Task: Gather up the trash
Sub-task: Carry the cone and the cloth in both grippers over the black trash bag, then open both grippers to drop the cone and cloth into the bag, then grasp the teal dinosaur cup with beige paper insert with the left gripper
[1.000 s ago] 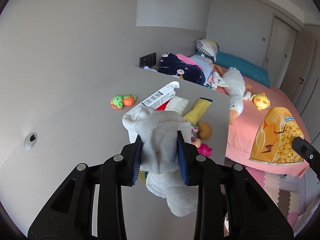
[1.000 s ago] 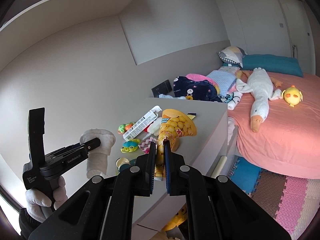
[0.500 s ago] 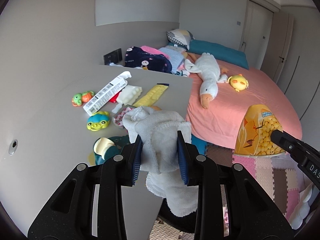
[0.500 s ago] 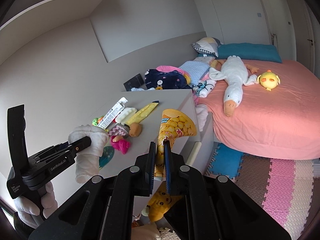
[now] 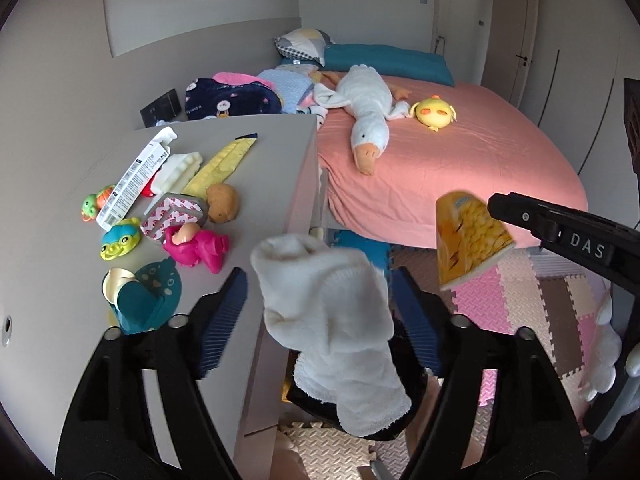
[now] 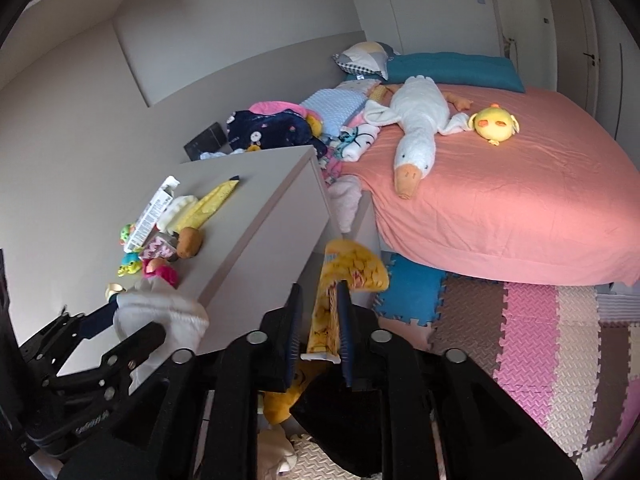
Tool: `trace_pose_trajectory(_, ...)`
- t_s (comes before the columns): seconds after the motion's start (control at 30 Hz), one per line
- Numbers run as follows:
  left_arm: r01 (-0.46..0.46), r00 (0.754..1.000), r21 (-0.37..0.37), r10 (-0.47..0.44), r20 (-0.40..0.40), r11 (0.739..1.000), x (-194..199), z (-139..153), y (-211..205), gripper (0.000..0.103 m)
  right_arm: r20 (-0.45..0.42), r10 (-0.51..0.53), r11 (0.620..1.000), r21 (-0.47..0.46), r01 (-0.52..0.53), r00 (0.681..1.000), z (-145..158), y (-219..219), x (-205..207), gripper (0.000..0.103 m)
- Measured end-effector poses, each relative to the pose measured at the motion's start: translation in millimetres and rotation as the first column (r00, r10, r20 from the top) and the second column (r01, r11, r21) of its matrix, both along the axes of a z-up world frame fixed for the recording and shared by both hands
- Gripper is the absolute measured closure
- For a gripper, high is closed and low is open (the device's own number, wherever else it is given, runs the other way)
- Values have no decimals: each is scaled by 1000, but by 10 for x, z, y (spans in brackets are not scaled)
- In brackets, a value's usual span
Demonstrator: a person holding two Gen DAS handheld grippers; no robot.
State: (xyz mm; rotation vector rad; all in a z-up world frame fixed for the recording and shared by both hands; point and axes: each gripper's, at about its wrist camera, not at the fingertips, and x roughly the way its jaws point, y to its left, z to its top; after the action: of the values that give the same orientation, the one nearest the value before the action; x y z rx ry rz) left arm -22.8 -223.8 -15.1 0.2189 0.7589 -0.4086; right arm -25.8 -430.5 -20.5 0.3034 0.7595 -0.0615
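Note:
My left gripper (image 5: 320, 292) is open past the desk's front edge. A white fluffy cloth (image 5: 332, 328) hangs loose between its spread fingers, above a dark bin (image 5: 384, 420) on the floor. It also shows in the right wrist view (image 6: 160, 312). My right gripper (image 6: 318, 308) has opened a little, with the yellow snack bag (image 6: 344, 276) still between its fingers and over the same dark bin (image 6: 340, 408). The bag also shows in the left wrist view (image 5: 464, 240).
The grey desk (image 5: 276, 148) holds toys: a pink doll (image 5: 196, 244), a brown plush (image 5: 222, 208), a yellow wrapper (image 5: 220, 168), a white barcode box (image 5: 136, 176), a teal holder (image 5: 144, 296). A pink bed (image 5: 440, 152) with a goose plush (image 5: 368, 104) lies right. Foam mats (image 6: 540, 340) cover the floor.
Both grippers moved off the desk toward the floor bin. The left jaws opened and let the cloth go. The right jaws parted slightly around the snack bag.

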Motion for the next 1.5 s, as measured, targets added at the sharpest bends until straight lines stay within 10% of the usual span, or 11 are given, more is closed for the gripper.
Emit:
trace_pose_trajectory(0.07,-12,999,39,10,49,999,-40,17,-7,8,2,-44,998,-41,44,999,-5,-50,10,35)
trace_pose_trajectory(1.5,-261,964,39,263,-46,964,617,-264,1276,8,-17,187,982,17,-187,982,-158,1030,777,33)
